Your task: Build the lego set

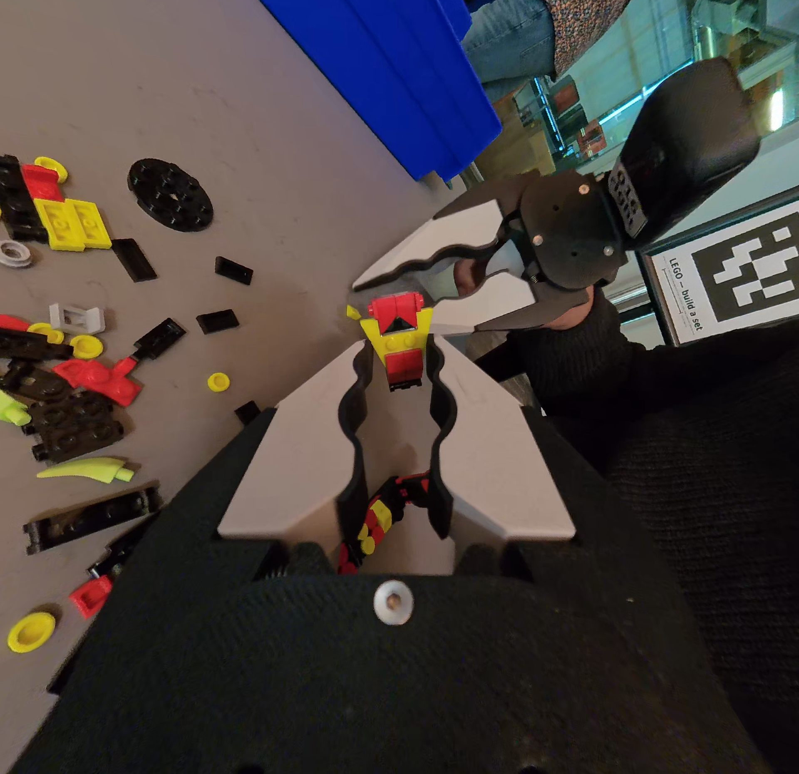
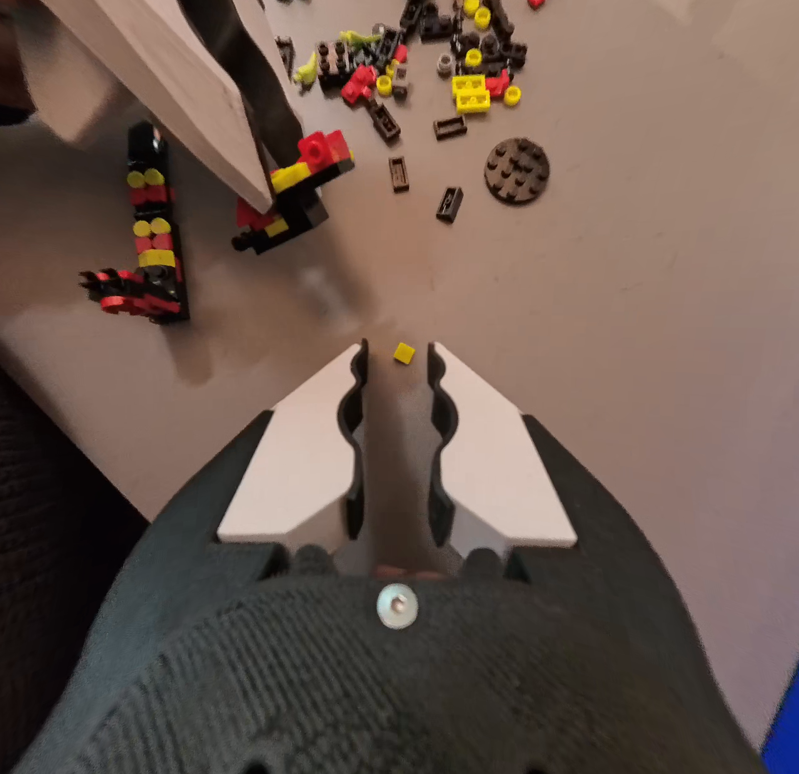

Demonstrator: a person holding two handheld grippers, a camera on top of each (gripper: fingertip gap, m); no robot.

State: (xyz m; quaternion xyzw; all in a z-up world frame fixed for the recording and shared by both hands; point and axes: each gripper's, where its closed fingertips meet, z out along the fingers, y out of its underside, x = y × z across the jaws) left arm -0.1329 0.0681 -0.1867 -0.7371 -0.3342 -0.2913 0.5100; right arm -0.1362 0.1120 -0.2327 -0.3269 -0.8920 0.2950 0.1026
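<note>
Small yellow tile (image 2: pixel 404 352) lies between the right gripper's (image 2: pixel 397 351) parted jaws.

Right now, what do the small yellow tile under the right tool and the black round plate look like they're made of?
The small yellow tile looks like hard moulded plastic with a smooth top: flat, even colour, crisp square edges. The black round plate also looks like moulded plastic, duller in this light, with rows of raised studs. The right wrist view is slightly blurred, so the finish is uncertain.

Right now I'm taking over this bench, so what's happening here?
A person is building a lego set with two handheld tongs. The left tongs grip a small red, yellow and black sub-build above the table. The right tongs are open over a tiny yellow tile. Loose pieces lie beyond.
</note>
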